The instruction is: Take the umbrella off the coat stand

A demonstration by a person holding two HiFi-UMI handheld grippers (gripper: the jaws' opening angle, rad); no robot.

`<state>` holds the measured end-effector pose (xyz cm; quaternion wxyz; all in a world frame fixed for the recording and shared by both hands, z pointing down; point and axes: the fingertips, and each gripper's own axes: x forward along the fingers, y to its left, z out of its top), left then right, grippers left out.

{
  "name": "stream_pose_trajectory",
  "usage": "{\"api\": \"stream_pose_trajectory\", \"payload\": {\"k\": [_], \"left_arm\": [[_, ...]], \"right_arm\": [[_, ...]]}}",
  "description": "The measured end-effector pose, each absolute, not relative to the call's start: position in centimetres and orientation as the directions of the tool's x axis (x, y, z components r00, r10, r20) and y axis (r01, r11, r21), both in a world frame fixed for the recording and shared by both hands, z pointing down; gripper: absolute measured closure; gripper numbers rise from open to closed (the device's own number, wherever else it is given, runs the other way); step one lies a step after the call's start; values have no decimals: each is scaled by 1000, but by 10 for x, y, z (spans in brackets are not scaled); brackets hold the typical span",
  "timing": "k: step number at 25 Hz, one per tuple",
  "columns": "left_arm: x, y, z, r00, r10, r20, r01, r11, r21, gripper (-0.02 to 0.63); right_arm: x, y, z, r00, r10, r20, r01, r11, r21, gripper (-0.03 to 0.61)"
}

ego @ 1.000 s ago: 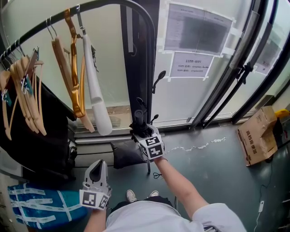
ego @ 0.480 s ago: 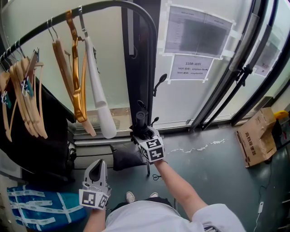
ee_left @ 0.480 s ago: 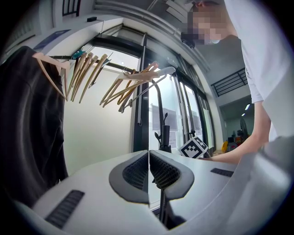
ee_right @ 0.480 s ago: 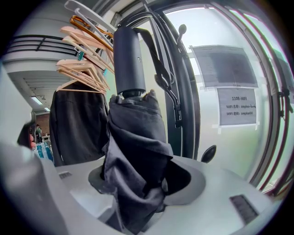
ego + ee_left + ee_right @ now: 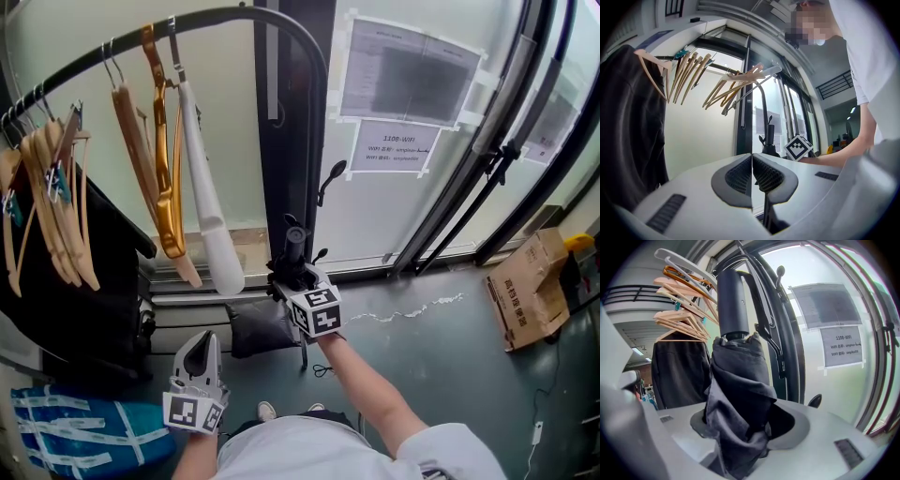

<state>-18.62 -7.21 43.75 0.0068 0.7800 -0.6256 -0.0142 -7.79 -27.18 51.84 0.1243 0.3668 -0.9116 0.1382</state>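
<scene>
**Desk:** What filled your screen, biggest first?

**Me:** The black coat stand arched across the top of the head view, in front of a glass wall. A dark coat hung from its left end. On the floor far right lay a cardboard box. It had print on its side, too small for me to read.

**Desk:** Any writing you could read?

**Me:** Two papers were taped to the glass. The large sheet was only grey blur. The notice under it was headed "1108-WIFI". The two lines beneath began "WIFI", and I could not make out the rest.

**Desk:** And on the rail?

**Me:** There was a bunch of wooden hangers, then a gold hanger and a white hanger beside it.

**Desk:** Where was the umbrella?

**Me:** The umbrella stood upright just beside the stand's post, its black handle on top. I could not tell whether it touched a hook. My right claw was clamped round its folded dark cloth, below the handle.

**Desk:** The other one?

**Me:** My left claw hung low and apart from the stand. Its pads were pressed together with nothing between them.
</scene>
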Motion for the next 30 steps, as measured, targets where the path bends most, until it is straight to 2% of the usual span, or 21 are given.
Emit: {"api": "stream_pose_trajectory", "payload": {"k": [30], "left_arm": [[-197, -73, 444, 192, -981, 6, -981, -192, 36, 586]], "right_arm": [[-105, -291, 507, -717, -611, 334, -671, 736, -94, 325]]}}
